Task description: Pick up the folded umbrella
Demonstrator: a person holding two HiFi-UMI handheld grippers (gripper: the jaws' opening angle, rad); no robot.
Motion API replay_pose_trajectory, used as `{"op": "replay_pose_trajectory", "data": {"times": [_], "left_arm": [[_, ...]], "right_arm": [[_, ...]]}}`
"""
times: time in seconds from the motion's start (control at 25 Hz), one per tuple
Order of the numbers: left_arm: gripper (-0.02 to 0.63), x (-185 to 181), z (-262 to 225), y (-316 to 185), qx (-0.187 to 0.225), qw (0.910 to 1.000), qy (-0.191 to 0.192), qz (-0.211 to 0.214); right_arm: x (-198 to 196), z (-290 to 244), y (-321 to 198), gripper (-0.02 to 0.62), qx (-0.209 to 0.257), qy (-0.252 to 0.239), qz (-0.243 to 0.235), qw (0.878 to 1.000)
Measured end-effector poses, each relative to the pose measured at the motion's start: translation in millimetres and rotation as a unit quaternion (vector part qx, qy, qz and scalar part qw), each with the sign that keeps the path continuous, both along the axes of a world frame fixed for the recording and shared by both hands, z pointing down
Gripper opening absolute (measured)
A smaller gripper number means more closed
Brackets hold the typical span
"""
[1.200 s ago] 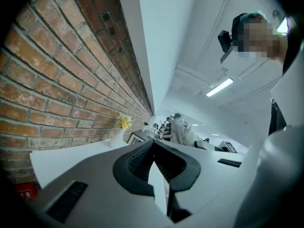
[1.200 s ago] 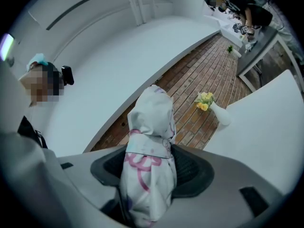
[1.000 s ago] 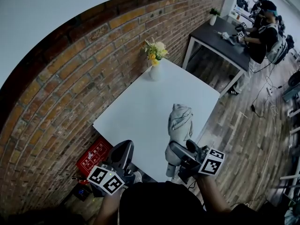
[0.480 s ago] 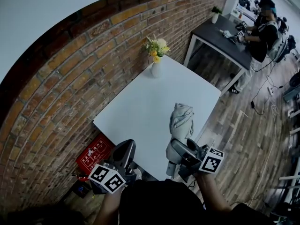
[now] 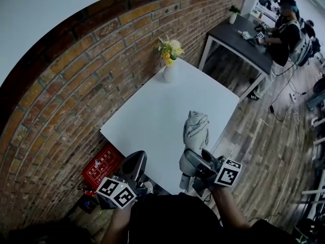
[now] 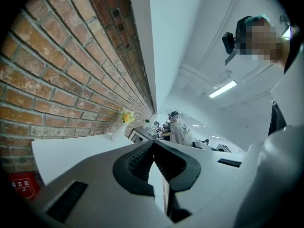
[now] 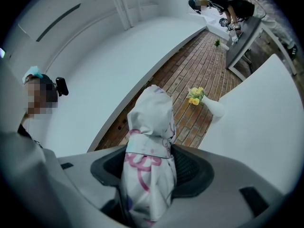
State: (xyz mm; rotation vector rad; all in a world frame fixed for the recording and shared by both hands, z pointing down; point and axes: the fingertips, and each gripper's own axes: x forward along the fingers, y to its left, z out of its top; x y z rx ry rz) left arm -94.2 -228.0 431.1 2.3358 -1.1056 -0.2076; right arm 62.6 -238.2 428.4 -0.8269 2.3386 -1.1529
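Folded umbrella (image 7: 148, 141) pinched in right gripper (image 5: 194, 164), at white worktop (image 5: 152, 105) near edge, left gripper (image 5: 133, 165) pressed together, empty, flower vase (image 5: 168, 74) well beyond

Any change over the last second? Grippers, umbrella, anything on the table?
Nothing visibly changed. The right gripper stays closed on the near end of the folded umbrella, which has not shifted from the edge of the white table. The left gripper stays shut and empty at the table's near side. The flower vase is where it was.
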Motion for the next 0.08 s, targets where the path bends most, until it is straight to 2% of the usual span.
{"op": "replay_pose_trajectory", "data": {"times": [0.08], "left_arm": [[0.014, -2.1, 1.7, -1.0, -0.001, 1.0000, -0.001, -0.002]], "right_arm": [[-0.5, 0.4, -0.7, 0.268, -0.001, -0.001, 0.001, 1.000]]}}
